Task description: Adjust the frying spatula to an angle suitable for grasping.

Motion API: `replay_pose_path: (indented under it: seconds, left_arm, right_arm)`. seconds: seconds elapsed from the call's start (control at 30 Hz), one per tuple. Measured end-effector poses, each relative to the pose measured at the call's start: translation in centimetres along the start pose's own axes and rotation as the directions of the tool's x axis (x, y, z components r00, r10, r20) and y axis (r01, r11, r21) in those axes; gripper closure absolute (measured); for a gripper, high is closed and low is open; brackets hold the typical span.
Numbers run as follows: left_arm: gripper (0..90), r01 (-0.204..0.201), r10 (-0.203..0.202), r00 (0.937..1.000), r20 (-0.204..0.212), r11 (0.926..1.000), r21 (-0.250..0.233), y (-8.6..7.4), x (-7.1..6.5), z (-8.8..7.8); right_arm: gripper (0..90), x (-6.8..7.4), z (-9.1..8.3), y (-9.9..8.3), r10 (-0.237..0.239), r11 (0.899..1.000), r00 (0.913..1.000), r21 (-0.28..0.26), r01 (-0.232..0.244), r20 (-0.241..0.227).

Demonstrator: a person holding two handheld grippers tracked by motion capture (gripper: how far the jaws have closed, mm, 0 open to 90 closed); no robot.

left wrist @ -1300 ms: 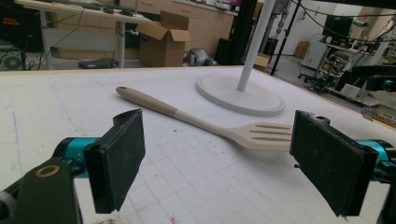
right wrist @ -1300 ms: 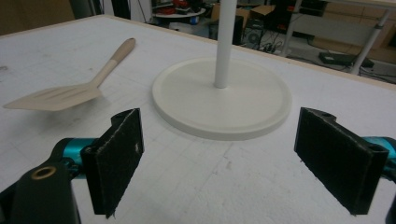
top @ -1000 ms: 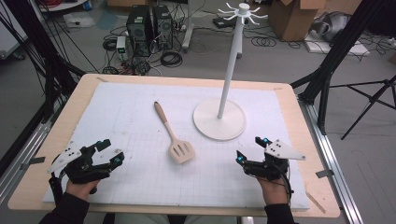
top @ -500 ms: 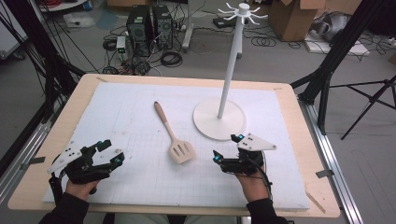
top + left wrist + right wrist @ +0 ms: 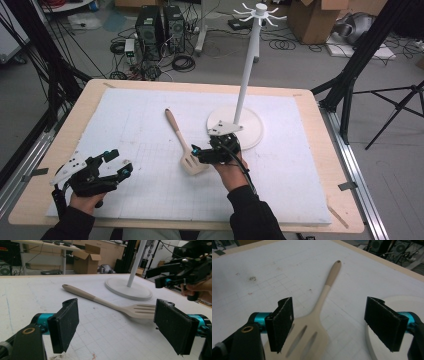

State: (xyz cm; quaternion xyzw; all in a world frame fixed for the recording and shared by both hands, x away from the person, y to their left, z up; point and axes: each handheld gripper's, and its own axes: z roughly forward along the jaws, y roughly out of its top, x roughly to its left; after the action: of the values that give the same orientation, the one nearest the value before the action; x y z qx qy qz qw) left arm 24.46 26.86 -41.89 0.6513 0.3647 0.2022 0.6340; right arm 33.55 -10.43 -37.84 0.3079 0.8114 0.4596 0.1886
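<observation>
A beige slotted spatula (image 5: 181,142) lies flat on the white mat (image 5: 125,125) that covers the wooden table (image 5: 330,150). Its handle points away from the person and its slotted blade lies nearest to them, close to the middle of the mat.

The right gripper (image 5: 197,151) hangs over the blade end of the spatula. In the right gripper view its jaws stand wide apart, with the blade (image 5: 304,337) between them and closer to the left-hand pad; neither pad presses on it (the jaws have just been closing a little, yet they remain open around the blade). The round white base of a stand (image 5: 250,125) lies just beside this gripper, on its far right side, and the stand's thin white pole rises from that base to a ring of hooks at the top.

The left gripper (image 5: 116,163) sits near the front left corner of the mat, well apart from the spatula. Its jaws are open with nothing between them, as the left gripper view makes plain: the two black pads frame bare mat, and beyond them lie the spatula (image 5: 110,303), the stand's base (image 5: 128,288) and the right gripper (image 5: 160,282) held in the person's hand.

Beyond the table, the floor holds cables, computer towers (image 5: 160,25) and cardboard boxes (image 5: 312,20).
</observation>
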Motion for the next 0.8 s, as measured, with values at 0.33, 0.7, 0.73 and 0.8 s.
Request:
replay_pose_path:
  seconds: [0.33, 0.7, 0.73, 0.8]
  left_arm:
    - [21.0, 0.010, -0.010, 1.0000, -0.001, 0.9999, -0.008, 0.1, 0.2, -0.2]
    - [21.2, 0.017, -0.017, 0.9998, 0.002, 0.9998, -0.010, 0.1, 0.4, -0.2]
    - [21.3, 0.018, -0.018, 0.9998, 0.004, 0.9998, -0.010, 0.1, 0.4, -0.2]
    - [21.3, 0.015, -0.015, 0.9999, 0.004, 0.9999, -0.007, 0.1, 0.4, -0.2]
  right_arm:
    - [29.1, 0.9, 4.2, 2.5, -0.033, 0.997, 0.9992, 0.072, 0.034, -0.022]
    - [36.5, 0.4, 9.1, 2.7, -0.005, 0.969, 0.9991, 0.247, 0.015, -0.041]
    - [38.0, 0.3, 9.8, 2.6, 0.011, 0.964, 0.9991, 0.266, 0.000, -0.040]
    - [39.0, 0.1, 10.4, 2.3, 0.017, 0.955, 0.9992, 0.298, -0.005, -0.035]
